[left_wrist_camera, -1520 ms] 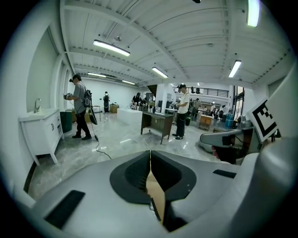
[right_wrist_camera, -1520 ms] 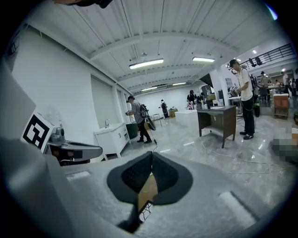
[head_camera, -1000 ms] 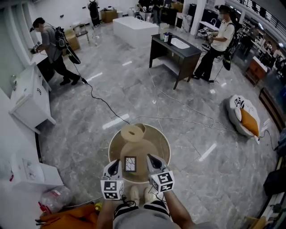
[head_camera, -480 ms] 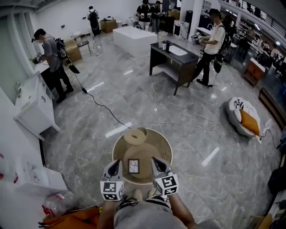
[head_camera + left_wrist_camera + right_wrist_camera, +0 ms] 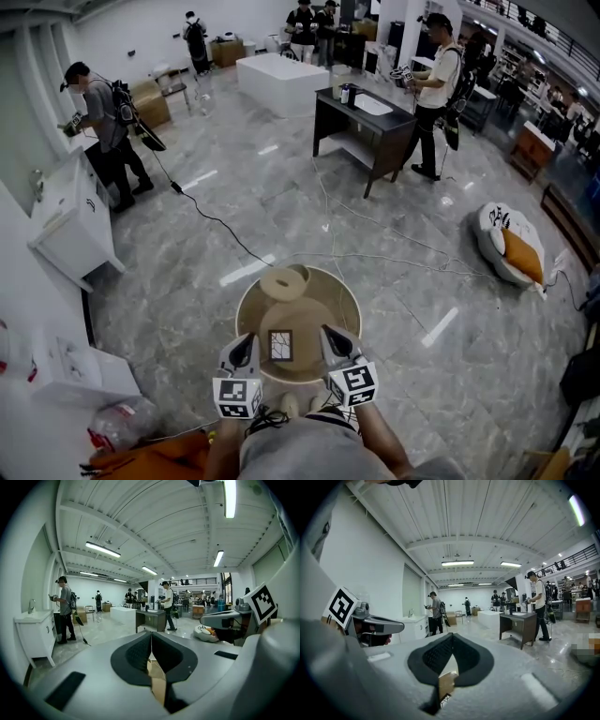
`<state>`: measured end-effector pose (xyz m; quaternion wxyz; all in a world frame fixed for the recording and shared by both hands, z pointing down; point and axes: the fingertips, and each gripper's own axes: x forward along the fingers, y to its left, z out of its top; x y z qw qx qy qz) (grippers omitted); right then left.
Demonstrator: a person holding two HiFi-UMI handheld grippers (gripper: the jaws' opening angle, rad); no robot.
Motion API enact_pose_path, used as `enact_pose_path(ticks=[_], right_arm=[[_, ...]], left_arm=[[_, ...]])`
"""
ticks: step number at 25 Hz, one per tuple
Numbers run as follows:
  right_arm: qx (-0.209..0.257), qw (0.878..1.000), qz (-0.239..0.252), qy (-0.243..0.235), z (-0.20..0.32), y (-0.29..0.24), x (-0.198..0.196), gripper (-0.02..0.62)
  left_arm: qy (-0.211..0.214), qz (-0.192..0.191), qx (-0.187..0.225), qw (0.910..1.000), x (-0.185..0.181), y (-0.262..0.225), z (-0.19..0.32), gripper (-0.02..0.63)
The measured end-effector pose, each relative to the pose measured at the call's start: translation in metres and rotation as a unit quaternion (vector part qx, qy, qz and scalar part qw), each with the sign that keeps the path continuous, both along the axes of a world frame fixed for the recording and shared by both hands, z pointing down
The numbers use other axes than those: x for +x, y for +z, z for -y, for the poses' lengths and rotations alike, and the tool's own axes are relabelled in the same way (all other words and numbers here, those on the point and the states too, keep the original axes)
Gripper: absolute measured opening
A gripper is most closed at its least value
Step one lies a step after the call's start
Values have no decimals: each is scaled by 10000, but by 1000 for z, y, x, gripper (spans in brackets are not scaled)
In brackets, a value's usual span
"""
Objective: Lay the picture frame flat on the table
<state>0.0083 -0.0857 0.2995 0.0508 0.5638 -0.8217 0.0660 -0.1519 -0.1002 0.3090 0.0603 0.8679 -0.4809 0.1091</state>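
Note:
A small dark picture frame (image 5: 279, 345) stands upright on a round wooden table (image 5: 349, 300), on a lighter mat near the front edge. My left gripper (image 5: 242, 347) hangs just left of the frame, apart from it. The right gripper (image 5: 330, 336) hangs just right of it, also apart. In the left gripper view the left gripper (image 5: 151, 634) has its dark pads meeting at the tip, with nothing between them. The right gripper (image 5: 452, 635) in its own view is likewise shut and empty. Both point out over the table toward the room.
A round beige object (image 5: 283, 283) lies on the table's far side. Cables run over the marble floor beyond. A white cabinet (image 5: 70, 234) and white box (image 5: 66, 361) stand left, a dark desk (image 5: 366, 117) farther back, a cushion (image 5: 511, 246) at right. Several people stand far off.
The head view has shifted a little, so the table sits slightly right. Both grippers keep their places beside the standing frame. The person by the dark desk has stepped left.

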Motion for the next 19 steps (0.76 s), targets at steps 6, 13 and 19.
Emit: enact_pose_path(ticks=[6,13,19], right_arm=[[-79,10000,-5,-35,-1,6,-4,-3],[-35,10000,-56,-13,1,7,-3,-2],[-26,10000,-61,-46,0,7,-6,-3]], left_arm=[[7,-36,-29,10000,-1,2,0,20],[76,-56,-50,9999,3,5,0,20],[87,-50,-51,9999,2,6,0,20]])
